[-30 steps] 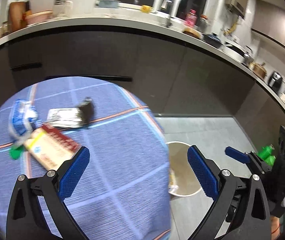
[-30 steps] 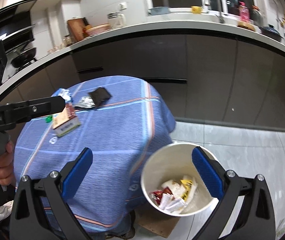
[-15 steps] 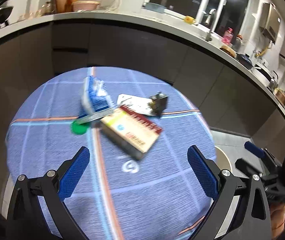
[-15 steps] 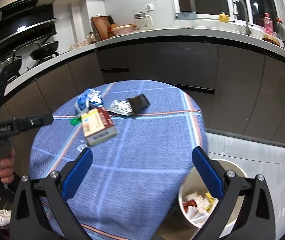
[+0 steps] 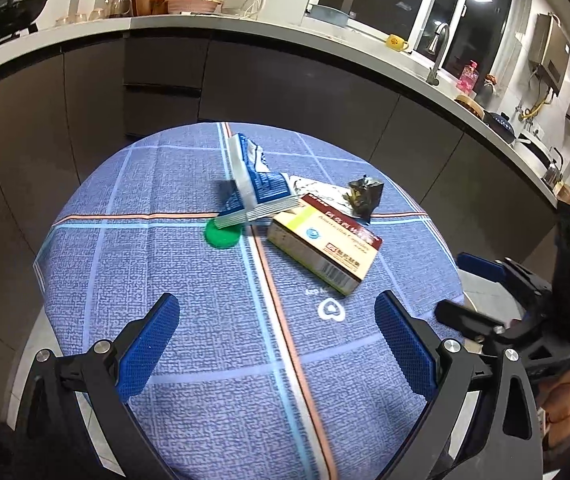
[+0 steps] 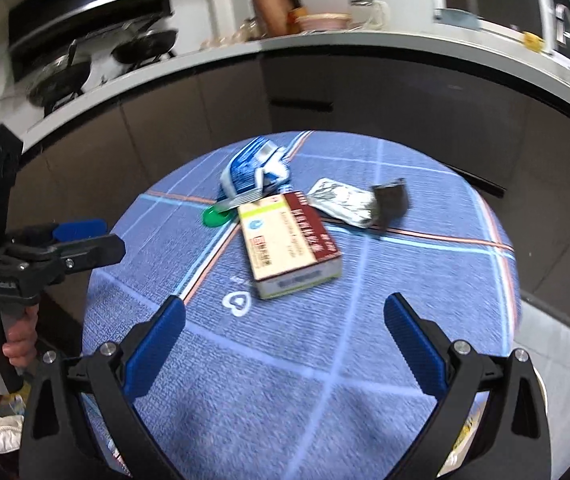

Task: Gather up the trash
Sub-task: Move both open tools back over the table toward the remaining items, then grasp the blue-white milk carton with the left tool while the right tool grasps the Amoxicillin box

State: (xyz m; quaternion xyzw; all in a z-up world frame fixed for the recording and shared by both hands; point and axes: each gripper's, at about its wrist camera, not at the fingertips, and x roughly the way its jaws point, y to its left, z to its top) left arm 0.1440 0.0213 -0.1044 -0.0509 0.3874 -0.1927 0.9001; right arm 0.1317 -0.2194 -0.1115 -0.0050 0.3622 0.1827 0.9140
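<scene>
blue checked tablecloth near | yellow mug far right (by the window) | faucet beside it | black pans far left

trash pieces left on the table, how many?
5, clustered mid-table: blue wrapper, green lid partly under it, box nearest the grippers, foil packet, dark wrapper rightmost. More may hide underneath.
</scene>
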